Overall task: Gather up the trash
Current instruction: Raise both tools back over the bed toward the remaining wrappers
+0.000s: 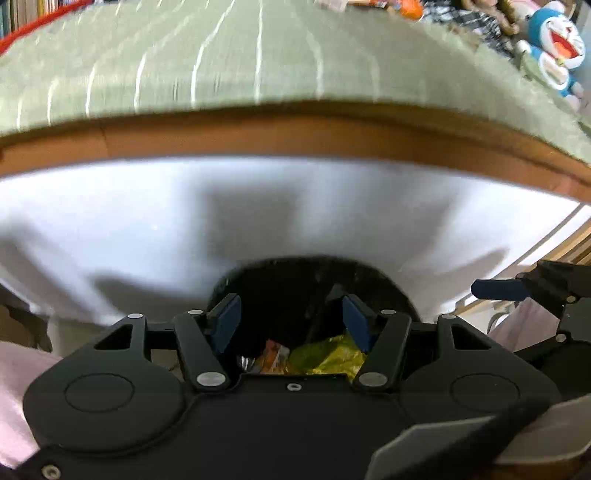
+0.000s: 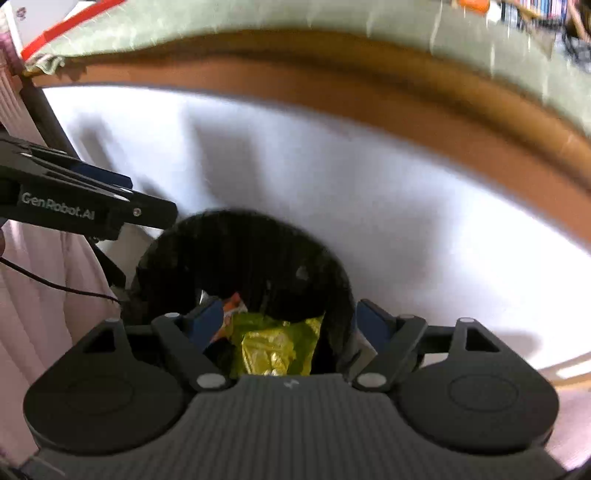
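Observation:
A black bin (image 1: 295, 280) stands below both grippers, against the white side of a bed. Inside it lie a crumpled yellow wrapper (image 1: 325, 354) and an orange wrapper (image 1: 275, 356). My left gripper (image 1: 291, 319) hangs over the bin's mouth, open, with nothing between its blue pads (image 1: 225, 321). In the right wrist view the same bin (image 2: 240, 251) holds the yellow wrapper (image 2: 273, 343) and the orange wrapper (image 2: 232, 306). My right gripper (image 2: 290, 317) is wide open above them and touches neither. The left gripper's black body (image 2: 92, 199) shows at that view's left.
A bed with a green striped cover (image 1: 258, 55) and a brown wooden rail (image 1: 295, 136) fills the far side. A blue plush toy (image 1: 557, 48) and orange packets (image 1: 406, 7) lie on it. Pink cloth (image 2: 37, 295) hangs at the left.

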The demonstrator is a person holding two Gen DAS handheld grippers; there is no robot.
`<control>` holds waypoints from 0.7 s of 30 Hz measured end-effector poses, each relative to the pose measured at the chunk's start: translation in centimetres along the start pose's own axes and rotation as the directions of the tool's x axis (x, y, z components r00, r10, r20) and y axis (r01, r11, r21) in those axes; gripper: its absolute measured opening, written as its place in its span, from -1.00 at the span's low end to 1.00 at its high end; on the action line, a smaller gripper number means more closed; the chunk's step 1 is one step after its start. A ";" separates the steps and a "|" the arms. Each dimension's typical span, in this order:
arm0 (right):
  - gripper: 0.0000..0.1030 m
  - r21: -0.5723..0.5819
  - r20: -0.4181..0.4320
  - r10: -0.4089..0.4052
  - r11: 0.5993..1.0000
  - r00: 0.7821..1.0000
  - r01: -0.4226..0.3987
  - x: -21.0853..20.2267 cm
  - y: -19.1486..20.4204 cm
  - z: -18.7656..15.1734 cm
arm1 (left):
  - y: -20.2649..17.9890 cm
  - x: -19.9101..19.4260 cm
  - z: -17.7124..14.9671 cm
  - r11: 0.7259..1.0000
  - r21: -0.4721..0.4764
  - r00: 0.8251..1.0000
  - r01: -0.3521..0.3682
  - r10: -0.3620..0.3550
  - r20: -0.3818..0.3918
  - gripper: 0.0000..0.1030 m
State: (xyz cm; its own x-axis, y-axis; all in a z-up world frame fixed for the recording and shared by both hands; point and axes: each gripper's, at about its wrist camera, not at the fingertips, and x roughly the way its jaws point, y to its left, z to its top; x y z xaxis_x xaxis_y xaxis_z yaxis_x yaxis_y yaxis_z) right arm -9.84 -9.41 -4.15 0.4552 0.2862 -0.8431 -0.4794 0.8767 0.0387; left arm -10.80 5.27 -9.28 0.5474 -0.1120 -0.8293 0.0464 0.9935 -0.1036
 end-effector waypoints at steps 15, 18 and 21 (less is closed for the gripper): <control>0.73 0.019 0.223 -0.043 0.999 0.974 0.040 -6.8 -1.3 2.5 | -0.3 -8.4 3.7 1.000 -0.019 0.974 0.016 -0.011 0.228 0.24; 0.79 0.033 0.245 -0.061 0.998 0.968 0.054 -7.6 -2.1 3.3 | -0.3 -9.2 4.8 1.000 -0.016 0.964 0.011 -0.007 0.265 0.25; 0.79 0.030 0.268 -0.069 0.998 0.961 0.064 -8.2 -2.6 4.3 | -0.3 -10.0 6.1 1.000 -0.013 0.954 0.012 -0.007 0.300 0.26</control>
State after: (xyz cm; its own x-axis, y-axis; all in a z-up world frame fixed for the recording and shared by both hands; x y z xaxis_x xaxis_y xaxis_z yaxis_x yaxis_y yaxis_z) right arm -9.11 -12.34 4.94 0.6717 0.3177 -0.6692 -0.4268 0.9043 0.0009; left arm -11.22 6.21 2.40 0.7726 -0.1085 -0.6256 0.0417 0.9918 -0.1204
